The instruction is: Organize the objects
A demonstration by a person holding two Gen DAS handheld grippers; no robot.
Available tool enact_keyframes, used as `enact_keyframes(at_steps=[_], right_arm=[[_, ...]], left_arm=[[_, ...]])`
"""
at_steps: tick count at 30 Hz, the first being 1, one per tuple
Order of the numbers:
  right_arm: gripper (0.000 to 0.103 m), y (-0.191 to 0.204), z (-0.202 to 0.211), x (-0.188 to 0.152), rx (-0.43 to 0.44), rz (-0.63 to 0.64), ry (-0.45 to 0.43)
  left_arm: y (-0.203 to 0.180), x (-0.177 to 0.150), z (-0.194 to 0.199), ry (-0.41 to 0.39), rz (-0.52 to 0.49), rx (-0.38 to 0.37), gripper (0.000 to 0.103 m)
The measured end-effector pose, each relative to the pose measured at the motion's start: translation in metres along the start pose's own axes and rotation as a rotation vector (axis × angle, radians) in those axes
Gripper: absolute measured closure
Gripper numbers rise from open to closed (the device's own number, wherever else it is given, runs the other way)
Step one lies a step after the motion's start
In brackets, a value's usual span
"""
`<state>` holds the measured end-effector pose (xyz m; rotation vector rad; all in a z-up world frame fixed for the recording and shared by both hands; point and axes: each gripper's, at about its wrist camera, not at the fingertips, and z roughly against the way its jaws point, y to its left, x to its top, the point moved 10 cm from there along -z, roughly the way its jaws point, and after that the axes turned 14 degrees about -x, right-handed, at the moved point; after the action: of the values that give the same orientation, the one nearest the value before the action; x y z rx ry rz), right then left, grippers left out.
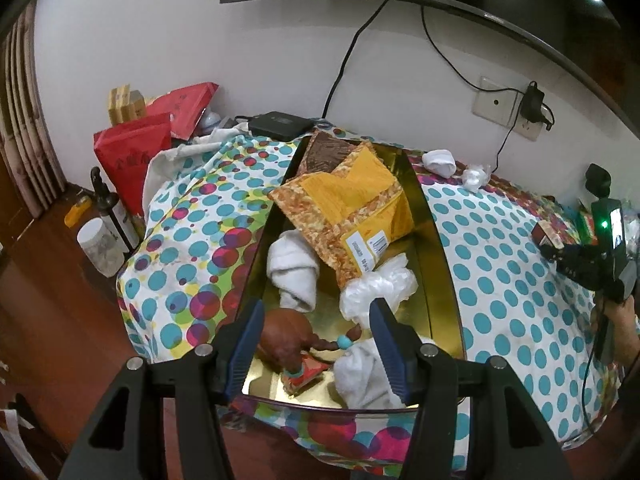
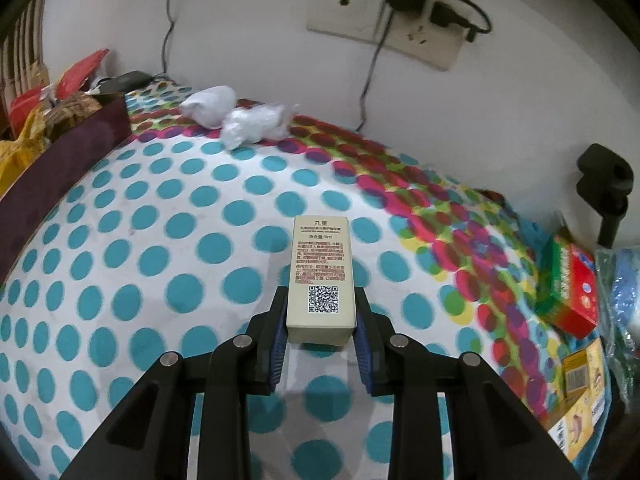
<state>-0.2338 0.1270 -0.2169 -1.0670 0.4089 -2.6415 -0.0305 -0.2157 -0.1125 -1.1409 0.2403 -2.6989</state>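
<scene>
A long tin box with a gold inside lies on the dotted cloth. It holds orange snack packets, rolled white cloths, a crumpled plastic bag and a brown gourd on a bead string. My left gripper hangs open over the box's near end, above the gourd, gripping nothing. My right gripper is shut on a small cream carton with a QR code, held just above the cloth. In the left wrist view the right gripper, in a hand, shows at the far right.
By the wall lie a white bundle and a plastic-wrapped bundle. A red and green box and a yellow box sit at the right edge. Left of the table stand red bags, a dark bottle and a jar.
</scene>
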Motion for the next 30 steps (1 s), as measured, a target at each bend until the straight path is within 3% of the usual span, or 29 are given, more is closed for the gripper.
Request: enact_keyframes(at_steps=[5,21,23,24,27,30], right_arm=[[0.075,0.027,0.021,0.002,0.053,0.011,-0.016],[0.075,0.182,0.149,0.065,0.426,0.066,-0.158],[0.079,0.196,0.158,0.064,0.455,0.077,-0.160],[0.091,0.208,0.163,0.063,0.476,0.096,-0.156],[0.093,0.218,0.168,0.063,0.484,0.099,-0.153],[0.084,0.205,0.149,0.061,0.458,0.050,-0.094]], left_arm=[[0.011,0.000,0.007,-0.019,0.026,-0.003,0.047],[0.035,0.001,0.026,-0.055,0.065,-0.006,0.047],[0.039,0.000,0.028,-0.061,0.074,-0.008,0.047],[0.041,0.000,0.028,-0.062,0.076,-0.006,0.047],[0.046,-0.001,0.030,-0.061,0.080,0.002,0.047],[0.050,-0.002,0.033,-0.072,0.093,-0.006,0.047]])
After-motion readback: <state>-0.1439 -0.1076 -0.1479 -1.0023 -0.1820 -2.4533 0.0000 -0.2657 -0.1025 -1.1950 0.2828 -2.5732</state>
